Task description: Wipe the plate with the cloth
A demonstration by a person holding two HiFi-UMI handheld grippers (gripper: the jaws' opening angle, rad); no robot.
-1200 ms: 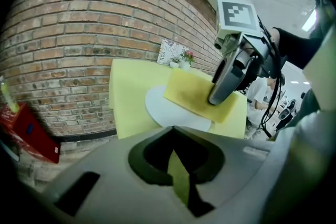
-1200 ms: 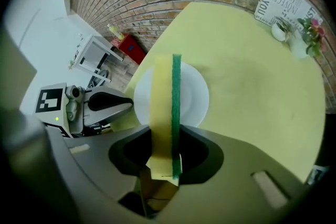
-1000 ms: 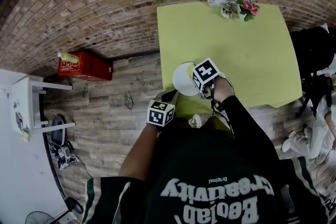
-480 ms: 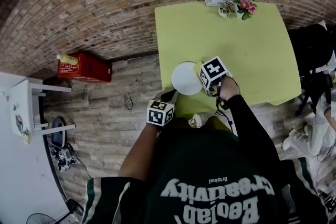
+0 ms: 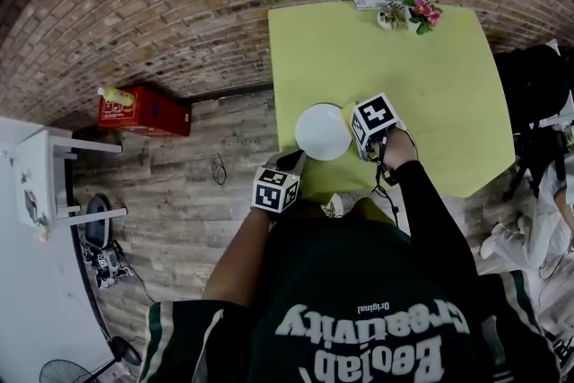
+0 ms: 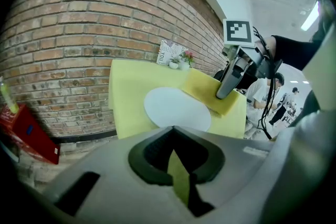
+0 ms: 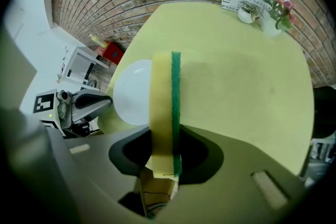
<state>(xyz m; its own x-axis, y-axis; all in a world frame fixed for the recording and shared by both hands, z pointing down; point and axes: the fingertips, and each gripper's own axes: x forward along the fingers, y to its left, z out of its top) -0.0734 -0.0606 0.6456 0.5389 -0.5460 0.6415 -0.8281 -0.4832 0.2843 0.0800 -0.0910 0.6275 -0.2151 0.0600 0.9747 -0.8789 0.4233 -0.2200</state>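
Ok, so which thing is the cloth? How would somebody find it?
Find the yellow-green table against the brick wall; a round white plate lies near its front edge. Right beside the plate, the right gripper pinches the cloth. It is a flat yellow pad with one green edge, nothing like the white plate or the flowers at the back.

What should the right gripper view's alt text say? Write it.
The right gripper is shut on a yellow cloth with a green edge, held edge-on over a yellow-green table. A white plate lies on the table just left of the cloth.
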